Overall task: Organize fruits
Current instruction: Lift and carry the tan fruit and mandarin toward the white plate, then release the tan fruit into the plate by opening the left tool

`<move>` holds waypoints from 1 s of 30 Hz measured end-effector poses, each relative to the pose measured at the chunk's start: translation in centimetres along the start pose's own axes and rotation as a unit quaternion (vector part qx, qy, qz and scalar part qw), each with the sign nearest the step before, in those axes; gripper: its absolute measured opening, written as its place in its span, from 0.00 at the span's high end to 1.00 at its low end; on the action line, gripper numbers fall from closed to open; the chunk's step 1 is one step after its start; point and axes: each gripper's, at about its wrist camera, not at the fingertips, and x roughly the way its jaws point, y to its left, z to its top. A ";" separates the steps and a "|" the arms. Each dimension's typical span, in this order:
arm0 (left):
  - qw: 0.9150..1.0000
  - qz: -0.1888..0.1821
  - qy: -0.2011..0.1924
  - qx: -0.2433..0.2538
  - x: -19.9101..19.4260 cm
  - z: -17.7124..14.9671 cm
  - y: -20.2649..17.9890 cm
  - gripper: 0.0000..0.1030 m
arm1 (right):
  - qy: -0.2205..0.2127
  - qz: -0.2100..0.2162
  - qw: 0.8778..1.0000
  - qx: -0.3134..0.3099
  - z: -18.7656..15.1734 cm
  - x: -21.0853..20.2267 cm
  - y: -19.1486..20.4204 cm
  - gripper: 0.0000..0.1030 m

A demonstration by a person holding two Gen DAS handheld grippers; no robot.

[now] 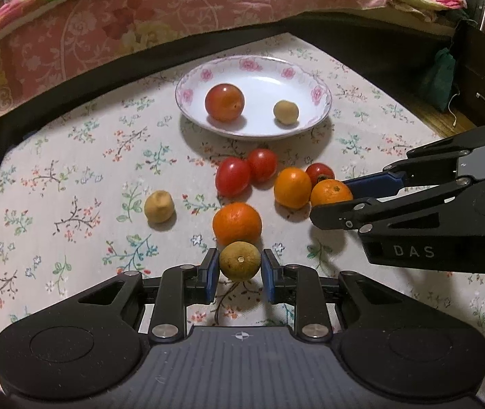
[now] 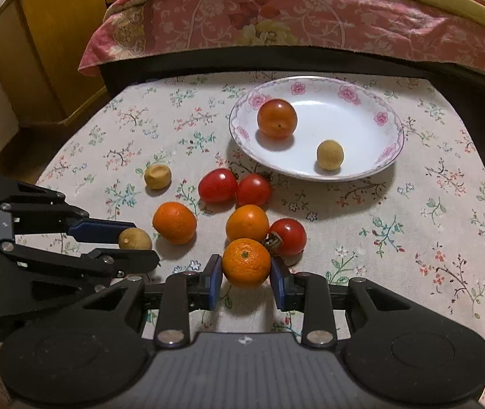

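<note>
A small table [image 1: 72,170] draped in a pale cloth printed with flowering sprigs stands against a bed [image 1: 174,10] heaped with pink floral quilts, and on it a fruit sort is under way. At the far side sits a white shallow plate with a pink rose border [image 1: 317,93], already holding a large red-orange tomato [image 1: 224,102] and a small tan round fruit [image 1: 286,111], apparently the collection point. The rest of the fruit lies loose on the cloth in front of it: two red tomatoes [image 1: 233,176] touching each other, a third red tomato with a dried calyx [image 2: 288,237], a smooth orange [image 2: 247,223], a larger dimpled orange [image 1: 237,224] and a second tan fruit with a dented top [image 1: 159,206] set apart. The left claw [image 1: 239,269], angled down at the table, is clenched on a dull olive-brown round fruit with a pale stem dot [image 1: 239,260], its blue pads pressing both flanks while the fruit appears still to rest on the cloth. The right claw [image 2: 246,274] is likewise grasping a bright orange mandarin with a green stem scar [image 2: 246,261], squeezed at its widest part, just beside the calyxed tomato. Both grips look set for a lift toward the plate.
</note>
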 end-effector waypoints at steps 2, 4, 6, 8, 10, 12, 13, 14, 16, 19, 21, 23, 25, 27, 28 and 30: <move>1.000 -0.001 -0.003 -0.004 -0.1 0.2 0.1 0.68 | -0.005 0.000 1.000 0.002 0.2 -0.3 0.0 0.71; 1.000 0.001 -0.006 -0.007 -0.2 0.5 0.2 0.68 | -0.010 -0.001 1.000 0.004 0.4 -0.4 -0.2 0.71; 1.000 0.003 -0.010 -0.010 -0.3 0.8 0.4 0.68 | -0.012 -0.001 1.000 0.007 0.6 -0.5 -0.3 0.71; 1.000 0.003 -0.015 -0.016 -0.4 1.3 0.5 0.68 | -0.014 -0.003 1.000 0.009 0.6 -0.6 -0.4 0.71; 1.000 0.003 -0.021 -0.019 -0.5 1.8 0.6 0.68 | -0.016 -0.003 1.000 0.012 0.8 -0.6 -0.6 0.71; 0.999 0.002 -0.026 -0.021 -0.4 2.5 0.6 0.68 | -0.020 -0.004 1.000 0.015 1.1 -0.7 -0.8 0.71; 0.999 0.002 -0.030 -0.023 -0.4 2.9 0.6 0.68 | -0.023 -0.005 1.000 0.016 1.3 -0.8 -0.9 0.71; 0.999 0.002 -0.032 -0.025 -0.4 3.3 0.6 0.68 | -0.027 -0.008 0.999 0.018 1.6 -0.9 -1.0 0.71; 0.999 0.004 -0.038 -0.030 -0.4 4.0 0.6 0.67 | -0.035 -0.011 0.999 0.022 2.1 -1.1 -1.4 0.71; 0.998 0.000 -0.047 -0.037 -0.2 5.1 0.8 0.67 | -0.046 -0.018 0.998 0.031 2.9 -1.5 -2.0 0.71; 0.998 -0.002 -0.052 -0.039 -0.1 5.8 0.8 0.67 | -0.052 -0.022 0.998 0.036 3.3 -1.7 -2.3 0.71; 0.998 -0.004 -0.057 -0.039 0.2 6.5 0.6 0.67 | -0.056 -0.024 0.997 0.042 3.7 -1.7 -2.6 0.71; 0.997 -0.007 -0.060 -0.040 0.4 6.9 0.5 0.67 | -0.060 -0.027 0.997 0.044 4.0 -1.7 -2.8 0.71; 0.997 -0.007 -0.063 -0.040 0.5 7.2 0.5 0.67 | -0.061 -0.030 0.997 0.047 4.2 -1.6 -3.1 0.71; 0.997 -0.007 -0.064 -0.040 0.6 7.4 0.4 0.67 | -0.061 -0.031 0.996 0.048 4.3 -1.5 -3.2 0.71; 0.997 -0.007 -0.066 -0.038 1.0 7.8 0.3 0.67 | -0.061 -0.035 0.996 0.051 4.5 -1.2 -3.6 0.71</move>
